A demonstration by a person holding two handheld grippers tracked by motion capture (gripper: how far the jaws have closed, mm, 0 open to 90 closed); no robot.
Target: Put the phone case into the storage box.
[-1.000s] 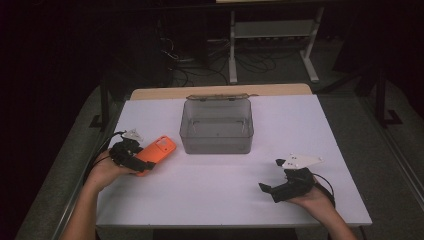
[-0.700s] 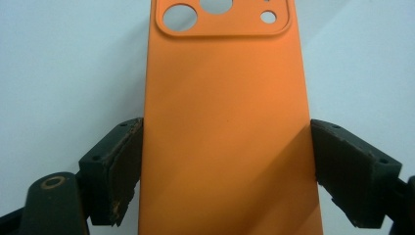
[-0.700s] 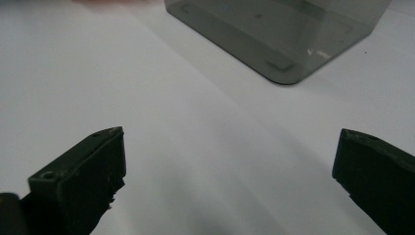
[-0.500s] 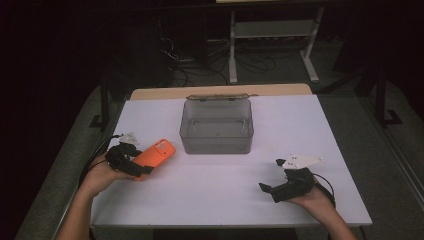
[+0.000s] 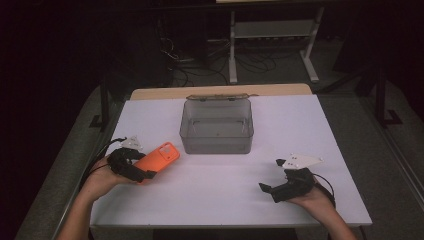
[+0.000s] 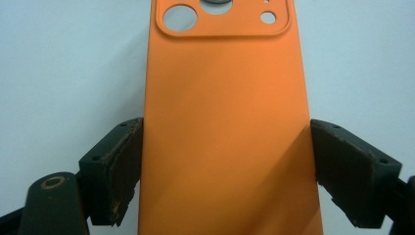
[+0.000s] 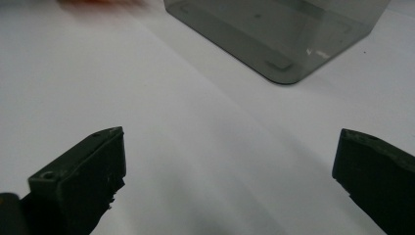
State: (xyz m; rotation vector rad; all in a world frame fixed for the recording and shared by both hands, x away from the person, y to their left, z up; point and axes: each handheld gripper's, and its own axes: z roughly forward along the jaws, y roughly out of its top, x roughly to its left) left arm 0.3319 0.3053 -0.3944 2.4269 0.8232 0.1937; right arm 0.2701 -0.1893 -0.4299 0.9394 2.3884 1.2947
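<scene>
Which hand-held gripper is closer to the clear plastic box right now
Left. The left hand-held gripper, clamped on the orange phone case, sits just left of the clear plastic box; the right hand-held gripper rests farther off, nearer the table's front edge.

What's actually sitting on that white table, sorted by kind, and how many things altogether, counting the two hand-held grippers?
Orange phone case: 1, clamped across its width in the left gripper
Clear grey plastic box: 1, open on top, at the middle of the table
Hand-held grippers: 2, the right gripper open with nothing between its jaws
Total: 4
</scene>
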